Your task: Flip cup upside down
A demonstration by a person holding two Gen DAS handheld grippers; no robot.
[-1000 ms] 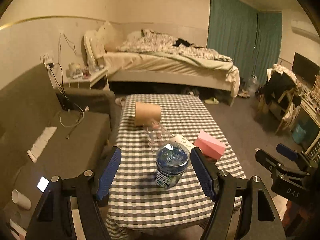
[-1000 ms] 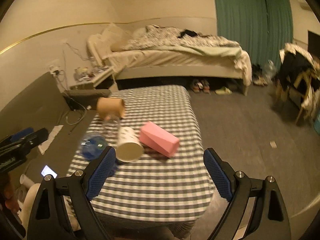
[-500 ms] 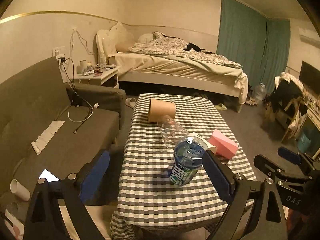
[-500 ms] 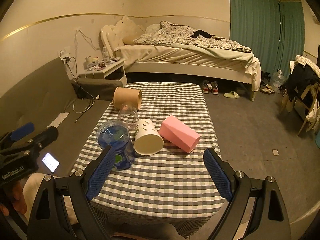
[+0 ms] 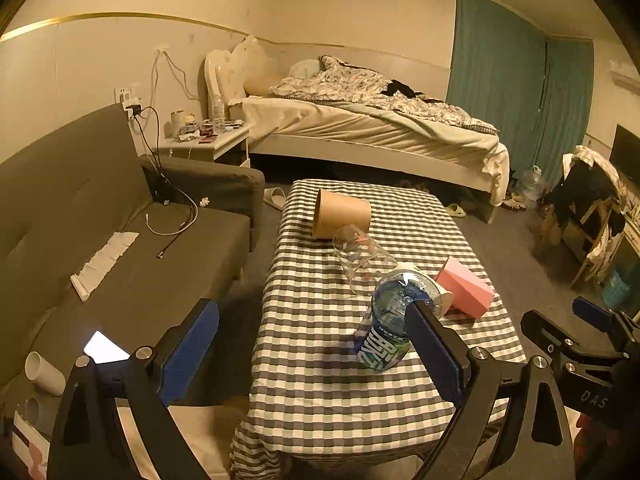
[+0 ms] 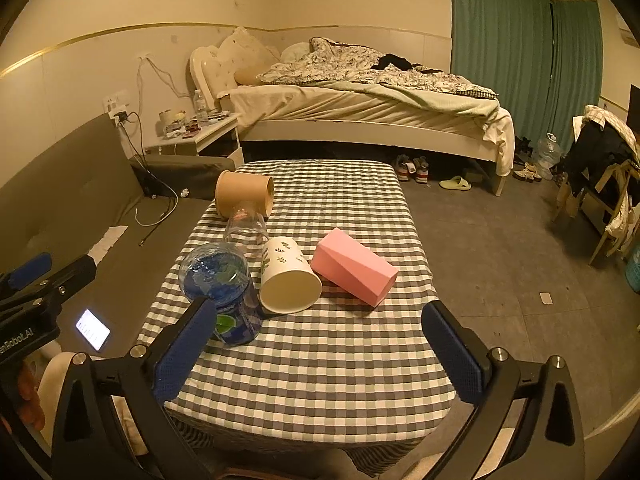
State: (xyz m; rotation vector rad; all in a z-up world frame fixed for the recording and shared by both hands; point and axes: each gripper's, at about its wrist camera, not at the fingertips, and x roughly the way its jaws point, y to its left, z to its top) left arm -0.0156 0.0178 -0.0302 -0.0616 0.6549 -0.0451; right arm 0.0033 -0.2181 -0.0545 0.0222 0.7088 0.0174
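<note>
Several cups rest on the checked table [image 6: 320, 360]. A blue printed cup [image 5: 390, 320] [image 6: 224, 292] stands on the cloth. A white leaf-patterned cup [image 6: 288, 276] lies on its side with its mouth toward me; in the left wrist view it is mostly hidden behind the blue one. A pink cup [image 6: 352, 266] [image 5: 464, 288], a clear glass [image 5: 362, 258] [image 6: 246, 228] and a brown paper cup [image 5: 340, 214] [image 6: 244, 198] also lie on their sides. My left gripper [image 5: 310, 320] is open, the blue cup just beyond its right finger. My right gripper [image 6: 318, 316] is open and holds nothing, short of the white cup.
A grey sofa [image 5: 120, 260] with a lit phone [image 5: 104, 352] and cables runs along the table's left side. Behind the table are a bed [image 6: 360, 108] and a nightstand [image 6: 196, 136]. A chair piled with clothes [image 6: 600, 160] stands at the right, with bare floor [image 6: 500, 240] between.
My left gripper has drawn back and to the left; the blue cup that sat between its fingers now stands beyond the right finger. The right gripper's view has swung onto the cups.
</note>
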